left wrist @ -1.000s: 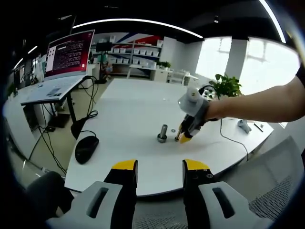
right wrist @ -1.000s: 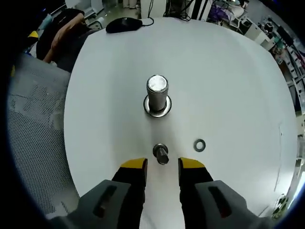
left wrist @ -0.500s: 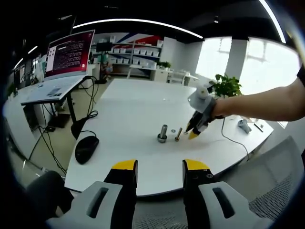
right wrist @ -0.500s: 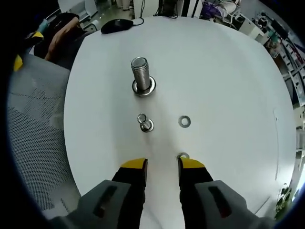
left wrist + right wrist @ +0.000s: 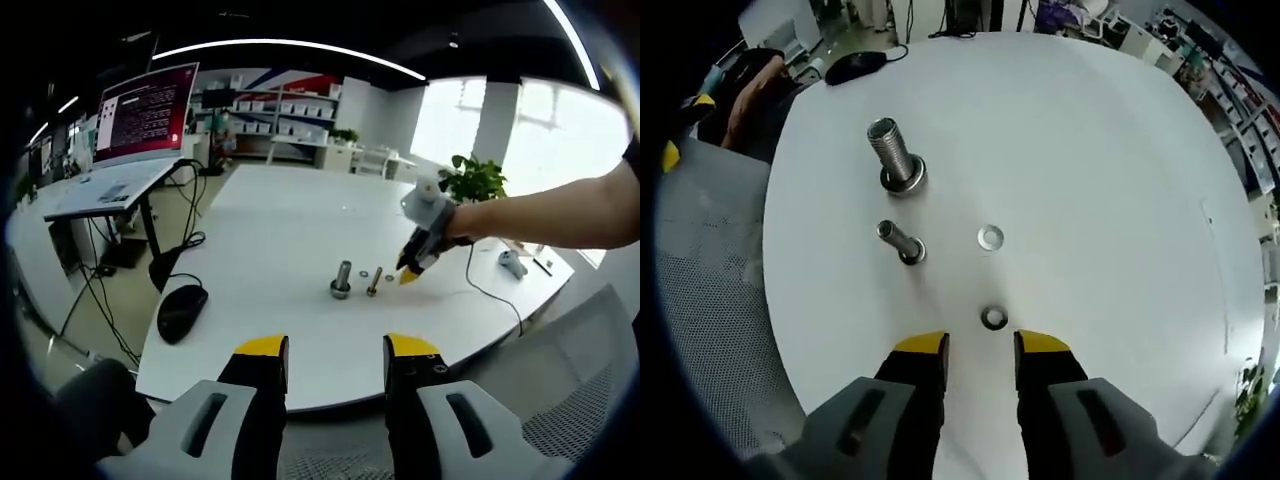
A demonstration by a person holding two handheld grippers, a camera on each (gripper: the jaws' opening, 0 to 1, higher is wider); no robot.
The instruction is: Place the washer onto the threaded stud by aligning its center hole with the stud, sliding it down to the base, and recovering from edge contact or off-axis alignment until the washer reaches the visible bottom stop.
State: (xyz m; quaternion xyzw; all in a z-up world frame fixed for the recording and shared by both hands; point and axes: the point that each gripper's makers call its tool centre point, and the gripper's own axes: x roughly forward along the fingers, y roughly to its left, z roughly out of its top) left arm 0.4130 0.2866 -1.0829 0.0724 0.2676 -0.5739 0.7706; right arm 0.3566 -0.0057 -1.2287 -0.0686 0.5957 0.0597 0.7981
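Observation:
In the right gripper view a small steel washer lies flat on the white table, just ahead of my right gripper, which is open with nothing between its jaws. A second washer lies a little farther on. To the left stand a thick threaded stud and a thinner stud, both bare. In the left gripper view my left gripper is open short of the table's near edge. The right gripper hovers right of the thin stud and thick stud.
A black mouse lies at the table's left edge, with cables hanging beside it. An open laptop sits on a side desk at the left. A potted plant stands at the far right. A mesh chair borders the table.
My right gripper has drawn back and to the right, away from the studs, so both washers now show ahead of it. The left gripper has not moved.

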